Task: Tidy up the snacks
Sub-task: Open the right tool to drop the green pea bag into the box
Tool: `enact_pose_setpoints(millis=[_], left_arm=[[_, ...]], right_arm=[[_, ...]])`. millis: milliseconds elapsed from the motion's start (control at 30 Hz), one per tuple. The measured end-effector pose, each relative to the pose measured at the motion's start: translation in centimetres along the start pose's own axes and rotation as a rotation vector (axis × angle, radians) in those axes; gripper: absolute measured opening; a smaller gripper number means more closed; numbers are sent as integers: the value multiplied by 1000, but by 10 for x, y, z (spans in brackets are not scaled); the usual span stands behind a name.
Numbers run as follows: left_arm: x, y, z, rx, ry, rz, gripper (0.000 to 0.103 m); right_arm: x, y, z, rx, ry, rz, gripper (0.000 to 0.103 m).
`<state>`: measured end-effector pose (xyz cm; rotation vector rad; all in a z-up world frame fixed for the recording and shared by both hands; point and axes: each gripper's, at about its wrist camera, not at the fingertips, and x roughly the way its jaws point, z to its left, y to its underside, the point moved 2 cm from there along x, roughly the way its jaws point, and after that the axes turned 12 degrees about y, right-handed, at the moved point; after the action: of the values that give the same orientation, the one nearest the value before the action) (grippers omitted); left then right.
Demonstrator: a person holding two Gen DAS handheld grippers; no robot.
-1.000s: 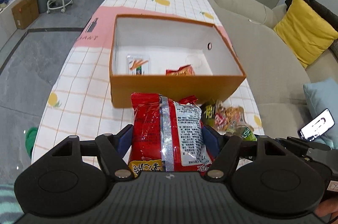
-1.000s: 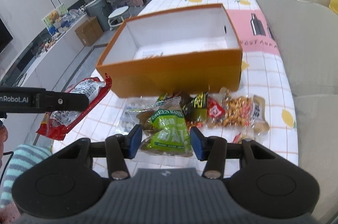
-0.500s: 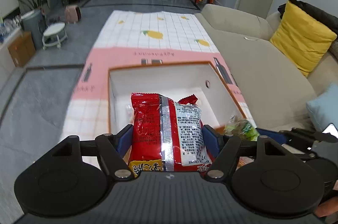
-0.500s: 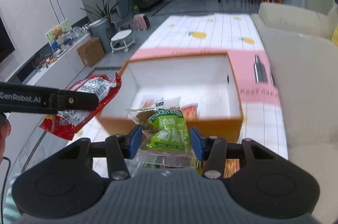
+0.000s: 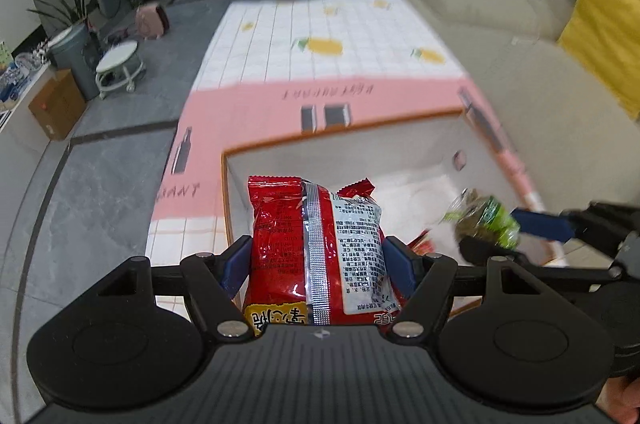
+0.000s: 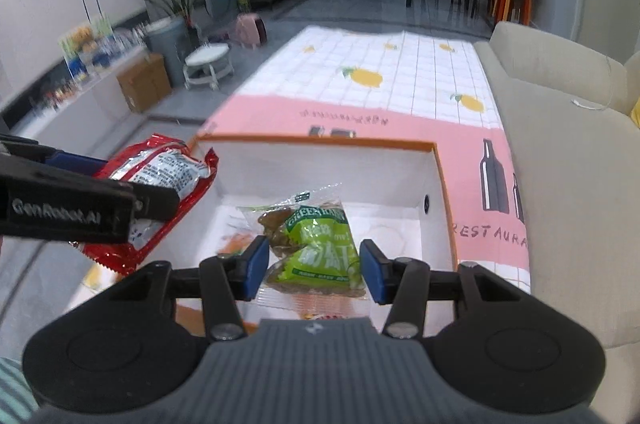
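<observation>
Your left gripper (image 5: 318, 260) clamps red snack bag (image 5: 316, 248), bag upright between blue pads, over near-left corner of orange box (image 6: 444, 184). Your right gripper (image 6: 314, 264) pinches green snack packet (image 6: 320, 244) above box's white interior. Box sits on pink-and-checked lemon tablecloth (image 6: 400, 72), beige sofa (image 6: 568, 152) alongside.

Left tool (image 5: 318, 262) clamping red snack bag (image 5: 316, 248), above orange box (image 5: 400, 160)
</observation>
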<state>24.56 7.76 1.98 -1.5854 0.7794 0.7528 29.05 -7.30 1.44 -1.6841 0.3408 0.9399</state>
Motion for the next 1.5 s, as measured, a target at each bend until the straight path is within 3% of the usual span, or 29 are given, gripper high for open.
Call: enact_pose_setpoints(millis=[367,700,1300,1500], left_arm=[[67,-1,5,69,-33,182,81],[105,3,5,136,-43,307,81],[112,4,17,124,-66,320,85],[106,5,17,137,-72,324,86]], right_arm=[[74,10,9,-143,19,148,48],[103,11,15,-204,10,221,48],[100,6,25,-277,29,216,50],[95,2,27,-290,35,210,62]])
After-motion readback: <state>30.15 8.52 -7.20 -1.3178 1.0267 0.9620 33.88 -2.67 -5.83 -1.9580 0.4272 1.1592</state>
